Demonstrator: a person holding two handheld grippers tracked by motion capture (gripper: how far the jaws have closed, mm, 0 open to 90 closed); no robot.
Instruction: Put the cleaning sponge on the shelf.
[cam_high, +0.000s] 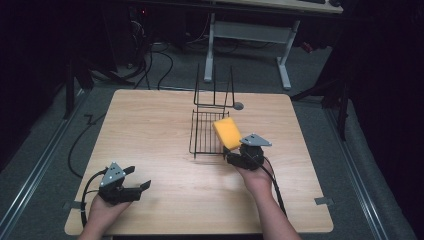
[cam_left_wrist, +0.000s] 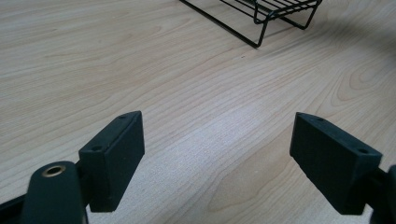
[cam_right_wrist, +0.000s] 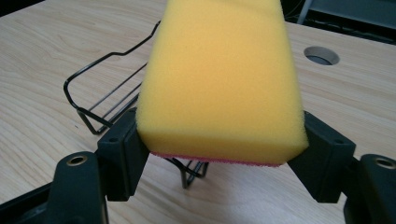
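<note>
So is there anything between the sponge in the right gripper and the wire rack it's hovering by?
Nothing visible. The right gripper is shut on the yellow sponge at the near right corner of the black wire rack, whose wire floor shows bare. The left gripper is open, off at the table's near left.

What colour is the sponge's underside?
Pink-red, under the yellow sponge; clearest in the right gripper view.

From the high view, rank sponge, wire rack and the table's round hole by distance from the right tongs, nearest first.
1. Sponge: clamped in the right tongs, above the rack's right edge.
2. Wire rack: just left and beyond.
3. Round hole: farthest, beside the rack's upright back.
</note>
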